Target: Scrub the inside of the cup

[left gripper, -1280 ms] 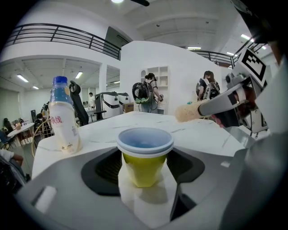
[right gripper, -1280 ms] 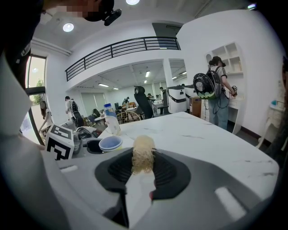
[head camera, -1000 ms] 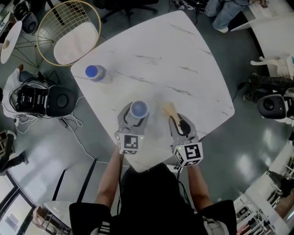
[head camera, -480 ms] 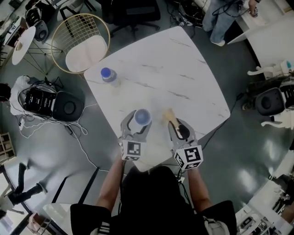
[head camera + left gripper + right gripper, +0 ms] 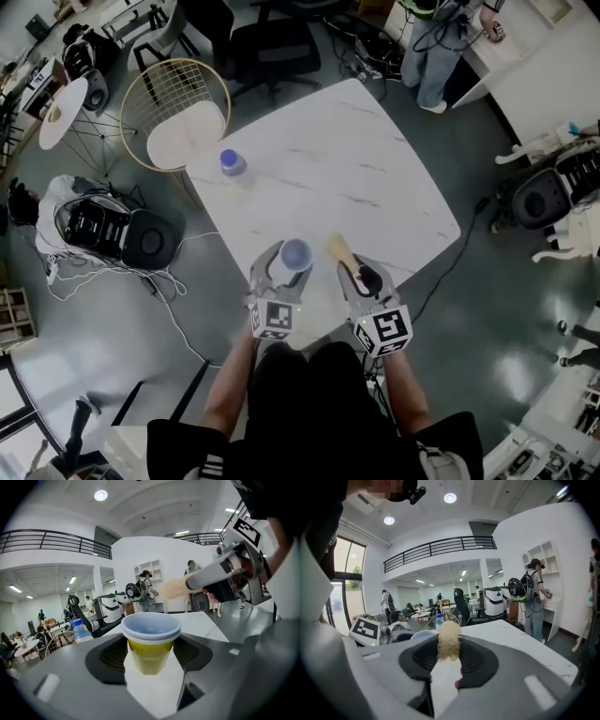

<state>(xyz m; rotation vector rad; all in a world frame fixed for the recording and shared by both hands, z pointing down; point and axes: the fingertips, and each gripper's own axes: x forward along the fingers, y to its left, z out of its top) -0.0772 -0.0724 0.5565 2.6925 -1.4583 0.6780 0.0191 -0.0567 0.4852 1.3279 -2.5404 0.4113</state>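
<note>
A blue-rimmed yellow cup (image 5: 151, 641), only blue in the head view, is gripped by the left tongs (image 5: 150, 654). A fibrous tan brush (image 5: 449, 641) is clenched by the right tongs (image 5: 449, 658).

No legible text, brand or number anywhere in view.

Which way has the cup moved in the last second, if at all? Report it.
Cannot tell: the view itself shifted. The cup stays near the table's near corner, as before.

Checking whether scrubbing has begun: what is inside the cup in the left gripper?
Inside the cup only its pale blue inner wall shows; the brush is outside, beside it. The cup's bottom cannot be made out past the rim.
</note>
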